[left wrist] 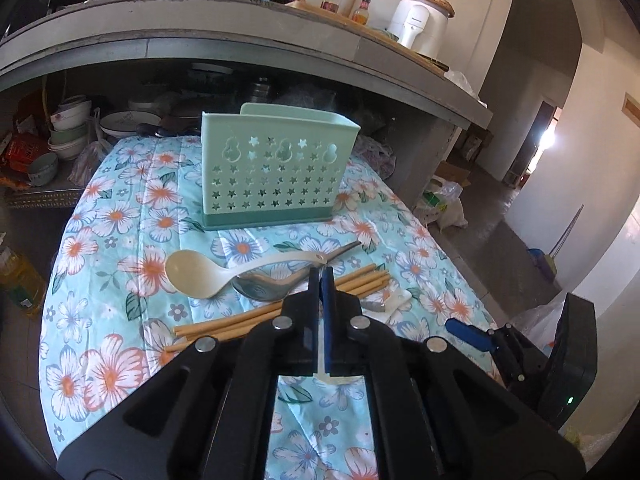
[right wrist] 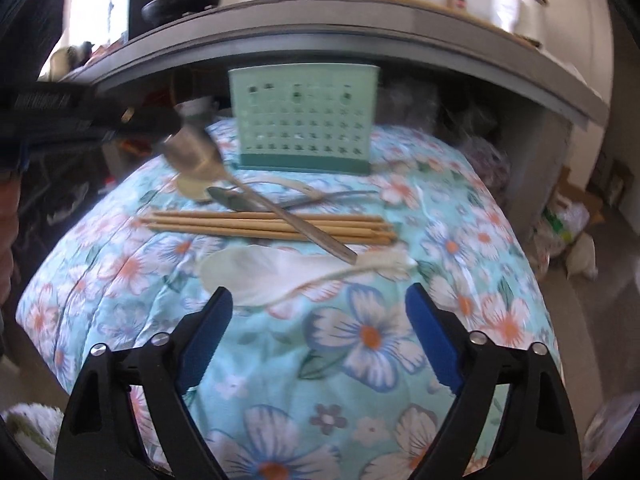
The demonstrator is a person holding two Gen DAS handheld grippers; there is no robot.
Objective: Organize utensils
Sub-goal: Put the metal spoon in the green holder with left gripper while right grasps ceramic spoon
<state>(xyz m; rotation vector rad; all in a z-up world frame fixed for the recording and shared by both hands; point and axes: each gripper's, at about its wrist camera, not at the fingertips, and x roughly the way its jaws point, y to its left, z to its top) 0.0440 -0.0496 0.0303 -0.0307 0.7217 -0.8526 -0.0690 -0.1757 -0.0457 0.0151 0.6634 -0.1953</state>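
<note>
A mint-green perforated utensil holder (left wrist: 276,168) stands at the far end of the flowered cloth (left wrist: 120,216); it also shows in the right wrist view (right wrist: 304,120). My left gripper (left wrist: 322,276) is shut on a metal spoon (right wrist: 248,196), which it holds by the bowl above the pile with the handle slanting down. On the cloth lie a cream ladle (left wrist: 200,274), another metal spoon (left wrist: 264,286), several wooden chopsticks (right wrist: 264,226) and a white spoon (right wrist: 260,276). My right gripper (right wrist: 318,312) is open, just short of the white spoon.
A grey concrete counter (left wrist: 240,44) with pots, bottles and a white appliance overhangs the far side. Bowls and plates (left wrist: 68,128) are stacked under it at left. Bags and boxes sit on the floor at right (left wrist: 444,200).
</note>
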